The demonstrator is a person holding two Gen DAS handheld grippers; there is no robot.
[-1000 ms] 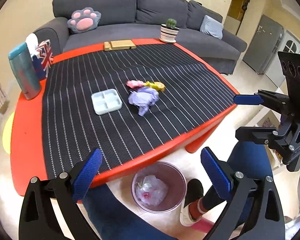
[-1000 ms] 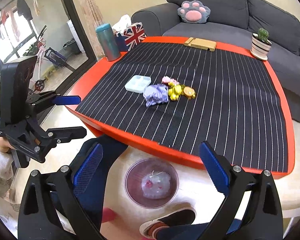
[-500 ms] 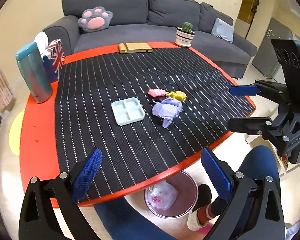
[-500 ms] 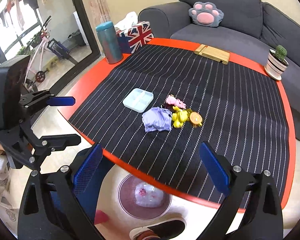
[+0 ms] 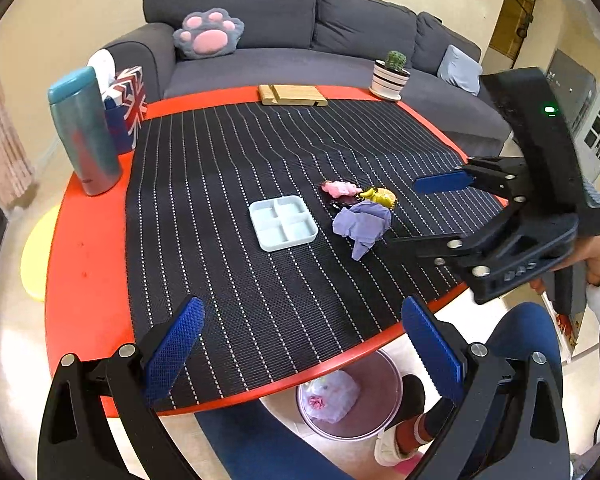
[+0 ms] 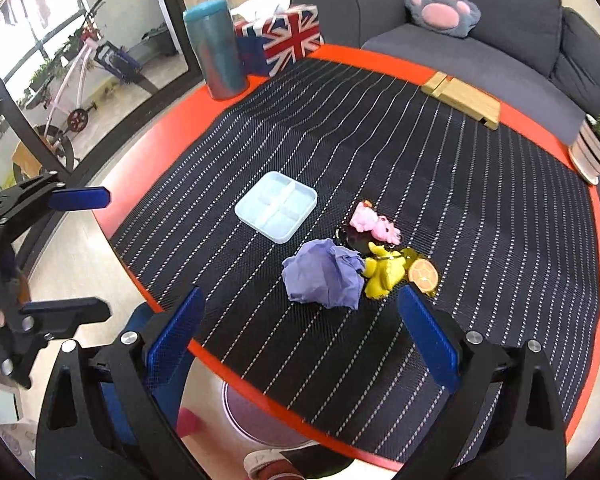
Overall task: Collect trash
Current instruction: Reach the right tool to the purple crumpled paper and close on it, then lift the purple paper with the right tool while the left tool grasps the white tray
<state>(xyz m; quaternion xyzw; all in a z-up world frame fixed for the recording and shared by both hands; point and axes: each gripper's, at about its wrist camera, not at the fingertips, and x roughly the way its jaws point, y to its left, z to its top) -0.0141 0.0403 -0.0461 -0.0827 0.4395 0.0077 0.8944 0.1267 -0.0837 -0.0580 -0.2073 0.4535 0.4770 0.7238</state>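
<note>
A crumpled purple paper (image 5: 362, 224) (image 6: 324, 274) lies on the striped black mat, beside a pink toy (image 5: 340, 189) (image 6: 374, 224) and a yellow toy (image 5: 380, 196) (image 6: 384, 274). A light blue divided tray (image 5: 283, 222) (image 6: 277, 206) sits just left of them. Under the table's near edge stands a bin (image 5: 350, 394) (image 6: 260, 420) holding a bagged wad. My left gripper (image 5: 306, 354) hovers open over the mat's near edge. My right gripper (image 6: 300, 328) is open just short of the purple paper, and it shows from the side in the left wrist view (image 5: 424, 212).
A teal tumbler (image 5: 84, 132) (image 6: 216, 50) and a Union Jack tissue box (image 5: 124, 108) (image 6: 284, 38) stand at the table's far left. A wooden block (image 5: 292, 95) (image 6: 462, 98) and a potted cactus (image 5: 392, 74) (image 6: 596, 146) sit near the grey sofa (image 5: 300, 20). A person's legs and shoe (image 5: 400, 436) are by the bin.
Both grippers have moved forward over the table, the right one closing in on the purple paper. The bin has slid partly under the table edge in view. Both stay open.
</note>
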